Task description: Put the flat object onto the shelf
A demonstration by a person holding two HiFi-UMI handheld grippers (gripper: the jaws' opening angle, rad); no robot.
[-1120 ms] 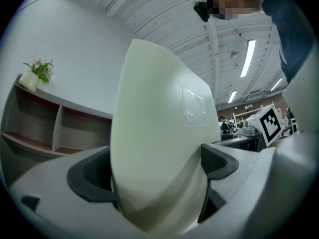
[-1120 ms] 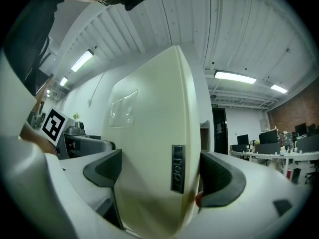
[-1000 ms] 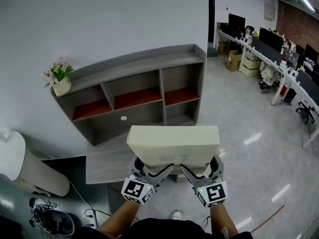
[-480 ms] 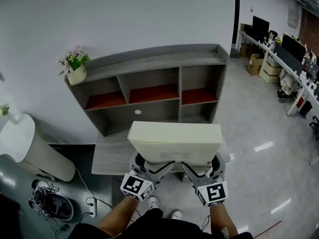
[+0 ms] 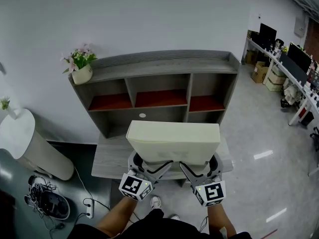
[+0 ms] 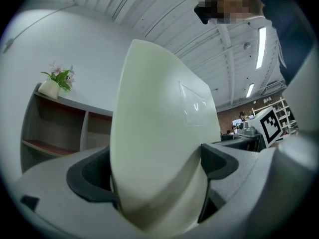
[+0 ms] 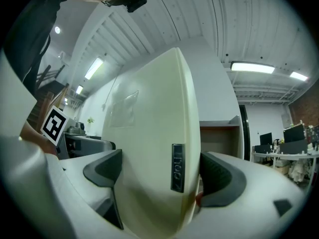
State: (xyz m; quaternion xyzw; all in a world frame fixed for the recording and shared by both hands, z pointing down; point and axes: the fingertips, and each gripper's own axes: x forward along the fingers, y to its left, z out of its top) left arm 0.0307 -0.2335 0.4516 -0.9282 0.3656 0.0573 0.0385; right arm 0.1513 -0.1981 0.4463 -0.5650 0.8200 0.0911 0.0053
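Observation:
I hold a flat cream-white slab [image 5: 173, 142] level in front of me, above a low grey table. My left gripper [image 5: 149, 168] is shut on its near left edge and my right gripper [image 5: 193, 169] is shut on its near right edge. In the left gripper view the slab [image 6: 159, 148] fills the gap between the dark jaws. The right gripper view shows the slab [image 7: 154, 148] clamped the same way, with a small dark tab on its edge. The grey shelf unit [image 5: 159, 66] with red-lined compartments stands against the wall beyond the slab.
A potted plant [image 5: 81, 66] stands on the shelf's top at the left end. A low grey table [image 5: 107, 158] lies under the slab. A white rounded unit [image 5: 25, 146] and a tangle of cables [image 5: 47, 203] are at the left. Office desks [image 5: 289, 78] line the right.
The view has swung so the shelf sits more centred and closer ahead. The slab stays held in both grippers in the same way.

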